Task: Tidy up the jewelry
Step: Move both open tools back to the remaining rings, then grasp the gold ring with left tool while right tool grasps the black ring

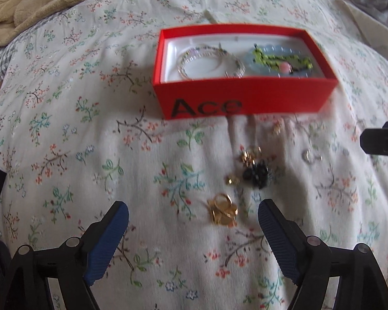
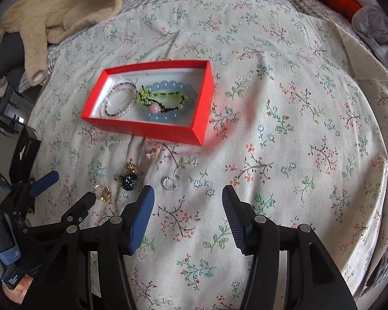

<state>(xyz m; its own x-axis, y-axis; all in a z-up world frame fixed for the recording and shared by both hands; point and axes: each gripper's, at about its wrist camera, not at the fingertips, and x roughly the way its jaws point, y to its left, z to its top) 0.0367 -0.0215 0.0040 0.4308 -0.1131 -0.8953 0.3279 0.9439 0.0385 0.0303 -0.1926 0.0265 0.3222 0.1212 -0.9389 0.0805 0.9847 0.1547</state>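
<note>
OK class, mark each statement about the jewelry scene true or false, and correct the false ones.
1. The red box has its lid on. False: it is open.
2. A blue bead bracelet lies inside the box. True.
3. The silver ring is in the box. False: it lies on the floral bedsheet.
4. The left gripper is open. True.
5. The right gripper holds the gold ring. False: it is open and empty.
</note>
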